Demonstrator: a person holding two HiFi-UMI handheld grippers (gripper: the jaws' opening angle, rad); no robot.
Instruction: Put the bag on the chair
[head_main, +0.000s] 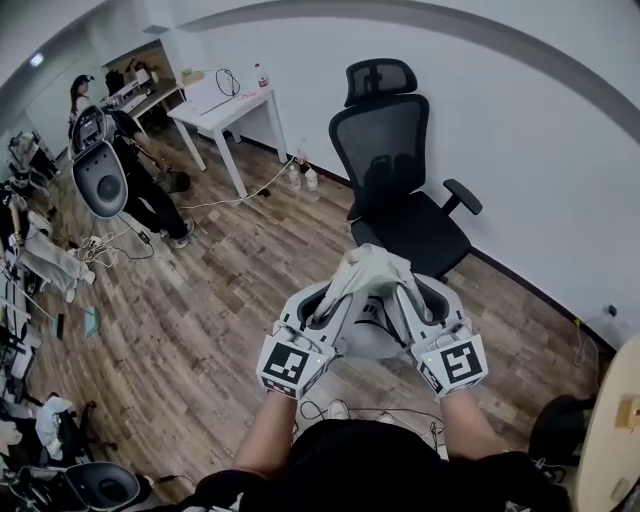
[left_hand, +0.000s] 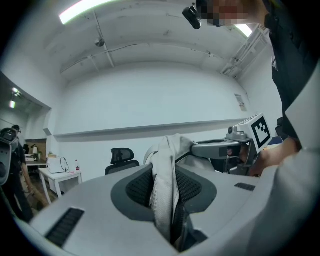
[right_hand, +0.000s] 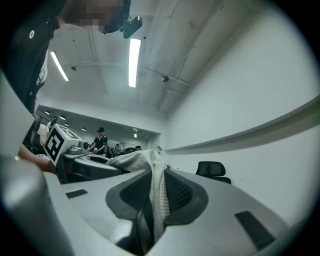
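A light grey cloth bag (head_main: 368, 275) hangs in the air between my two grippers, in front of the person's body. My left gripper (head_main: 325, 305) is shut on the bag's left strap (left_hand: 164, 192), and my right gripper (head_main: 412, 300) is shut on the right strap (right_hand: 156, 200). In each gripper view the fabric is pinched between the dark pads and runs up out of the jaws. The black office chair (head_main: 400, 185) stands just beyond the bag, by the white wall, its seat (head_main: 425, 235) bare. It also shows small in the left gripper view as chair (left_hand: 121, 159) and in the right gripper view as chair (right_hand: 212, 171).
A white desk (head_main: 225, 108) with small items stands at the back left, bottles (head_main: 303, 178) on the floor beside it. A person (head_main: 140, 175) works at the left amid cables and gear. More clutter lines the left edge. A pale table edge (head_main: 615, 430) is at the right.
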